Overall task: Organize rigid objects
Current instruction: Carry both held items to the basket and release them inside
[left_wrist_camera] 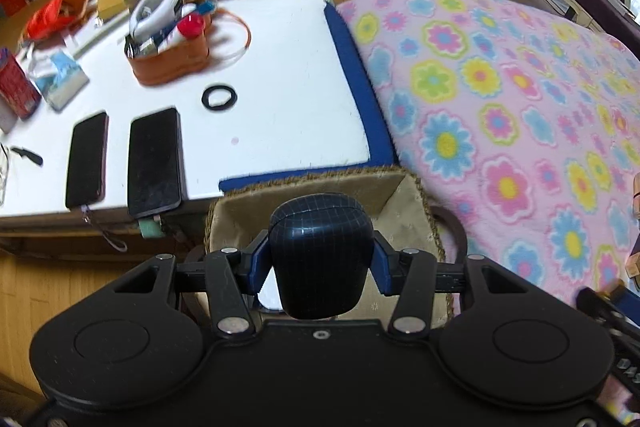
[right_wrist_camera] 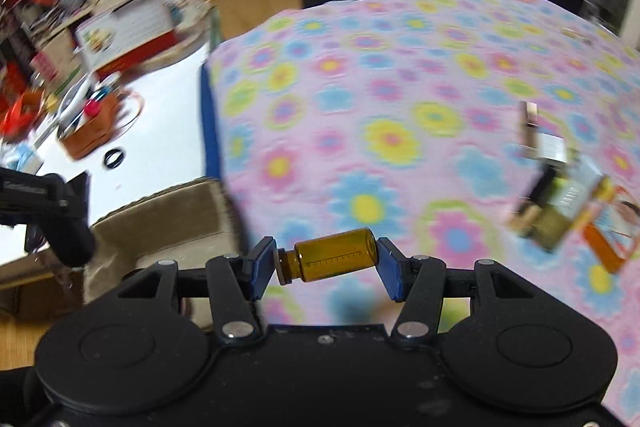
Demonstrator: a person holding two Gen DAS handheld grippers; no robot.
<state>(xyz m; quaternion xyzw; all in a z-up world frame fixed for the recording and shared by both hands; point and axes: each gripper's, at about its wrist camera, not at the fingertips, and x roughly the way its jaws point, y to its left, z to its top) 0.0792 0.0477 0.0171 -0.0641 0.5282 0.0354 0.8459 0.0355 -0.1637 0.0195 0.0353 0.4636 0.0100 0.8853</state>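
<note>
Amber glass vial [right_wrist_camera: 335,255] pinched sideways in your right gripper [right_wrist_camera: 326,269] above the flowered blanket [right_wrist_camera: 400,99], dark blue case [left_wrist_camera: 321,259] clamped in your left gripper [left_wrist_camera: 320,265] over the woven basket [left_wrist_camera: 416,195].

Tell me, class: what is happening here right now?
A person holds a gripper in each hand. The left gripper clamps a dark case above the basket. The right gripper grips an amber vial sideways over the floral blanket, where a few more items lie.
</note>
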